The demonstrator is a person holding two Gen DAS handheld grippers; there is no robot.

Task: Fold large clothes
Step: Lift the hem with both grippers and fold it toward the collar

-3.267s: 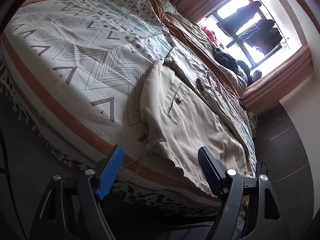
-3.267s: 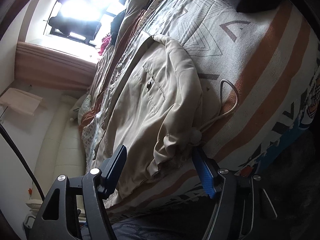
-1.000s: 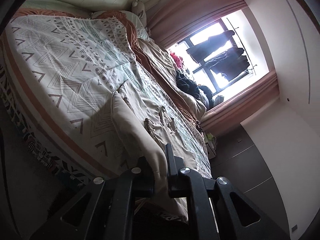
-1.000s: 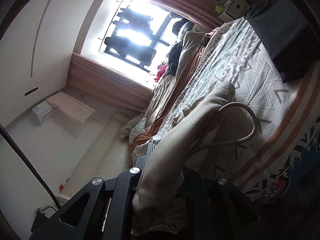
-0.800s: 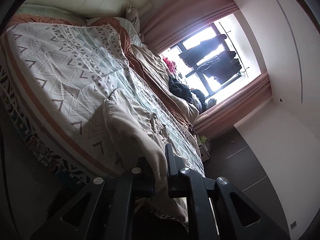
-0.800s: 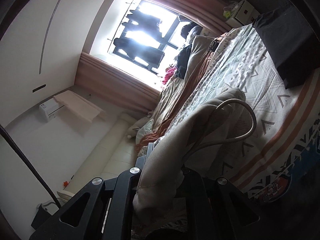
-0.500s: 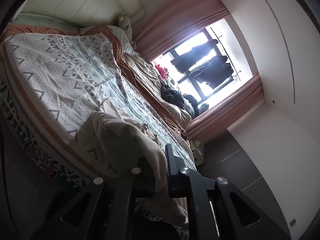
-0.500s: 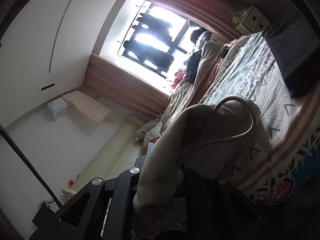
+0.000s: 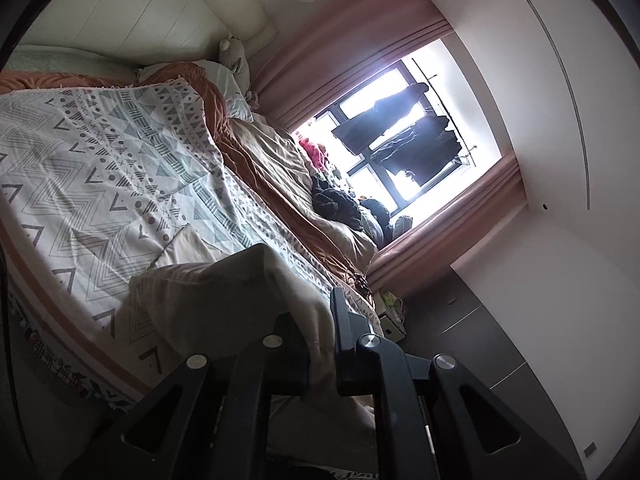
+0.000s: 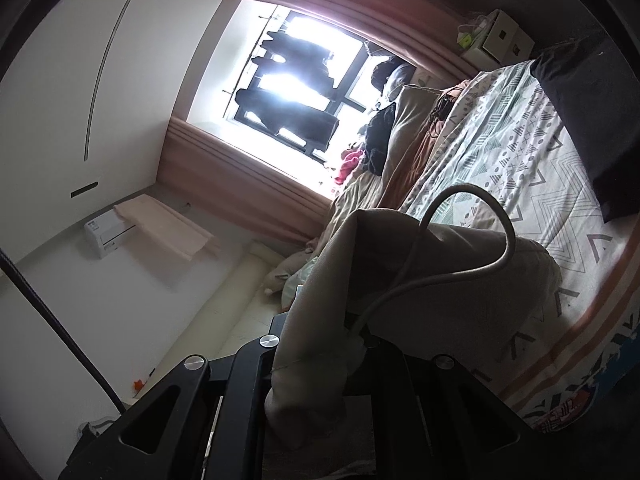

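Observation:
A large beige jacket (image 9: 224,296) lies partly on the patterned bedspread (image 9: 100,184), its near hem lifted off the bed. My left gripper (image 9: 320,340) is shut on one hem corner, with cloth bunched between the jaws. My right gripper (image 10: 320,340) is shut on the other hem corner of the jacket (image 10: 440,280). A pale drawstring loop (image 10: 492,220) arcs up from the cloth beside the right jaws. The fingertips of both grippers are hidden by fabric.
A rumpled tan and rust duvet (image 9: 288,168) with dark and pink clothes (image 9: 336,204) runs along the bed's far side under the window (image 9: 400,120). A dark cushion (image 10: 592,120) lies on the bedspread. Boxes (image 10: 500,36) stand by the bed's corner.
Both grippers closed on the jacket's hem, then rose and tilted upward. The hem now hangs raised over the bed edge, and more wall and window show.

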